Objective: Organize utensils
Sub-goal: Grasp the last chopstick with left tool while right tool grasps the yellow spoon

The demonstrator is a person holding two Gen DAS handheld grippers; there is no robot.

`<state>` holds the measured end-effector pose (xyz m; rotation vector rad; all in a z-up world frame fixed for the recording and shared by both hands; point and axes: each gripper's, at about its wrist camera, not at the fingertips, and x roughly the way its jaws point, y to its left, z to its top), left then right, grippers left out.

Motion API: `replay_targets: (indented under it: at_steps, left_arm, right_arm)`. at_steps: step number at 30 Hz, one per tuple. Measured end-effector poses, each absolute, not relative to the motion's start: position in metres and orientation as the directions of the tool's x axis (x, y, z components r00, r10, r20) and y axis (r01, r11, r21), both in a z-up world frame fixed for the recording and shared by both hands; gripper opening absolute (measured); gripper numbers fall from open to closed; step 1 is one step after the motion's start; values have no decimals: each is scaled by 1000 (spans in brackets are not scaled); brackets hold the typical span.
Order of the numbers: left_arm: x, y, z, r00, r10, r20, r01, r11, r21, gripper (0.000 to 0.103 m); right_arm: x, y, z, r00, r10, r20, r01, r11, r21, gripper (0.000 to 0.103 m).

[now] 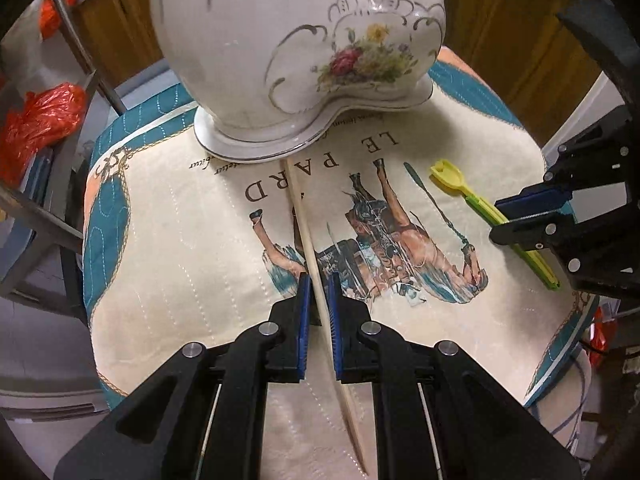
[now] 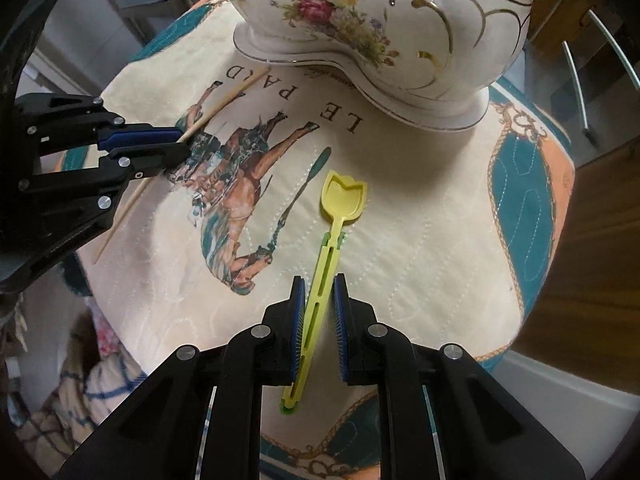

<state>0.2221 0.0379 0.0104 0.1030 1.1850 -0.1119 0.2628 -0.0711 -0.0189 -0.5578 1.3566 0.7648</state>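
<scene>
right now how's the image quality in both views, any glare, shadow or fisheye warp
Left wrist view: fisheye bends the cloth edges; dark vignette at the corners; the vase throws a soft shadow at its base; chopstick sharp. Right wrist view: same warp; spoon crisp with a shadow beside it; small glints on the vase gilding; backgrounds dim.

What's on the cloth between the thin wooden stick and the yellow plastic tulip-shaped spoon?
Nothing loose: only the quilted cloth with its printed horse picture lies between the thin wooden stick and the yellow plastic tulip-shaped spoon. The right wrist view shows it best.
</scene>
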Motion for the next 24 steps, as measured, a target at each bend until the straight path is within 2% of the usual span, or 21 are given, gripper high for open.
replay_targets:
  at_steps: [10,15,24]
  left_arm:
    - [224,39,12,328,-48,-943,175,985,10,9]
    - [218,47,12,374,-78,-924,157,987,-20,4]
    - [195,76,35,528,-219,-821,133,976,-174,4]
  right_arm:
    - [264,-69,-19,31,154,-988,-770,634,75,15]
    - [251,-66,-18,103,166,-981,-787,617,22,10]
    - [240,-91,20,214,356,-910,-770,635,67,10]
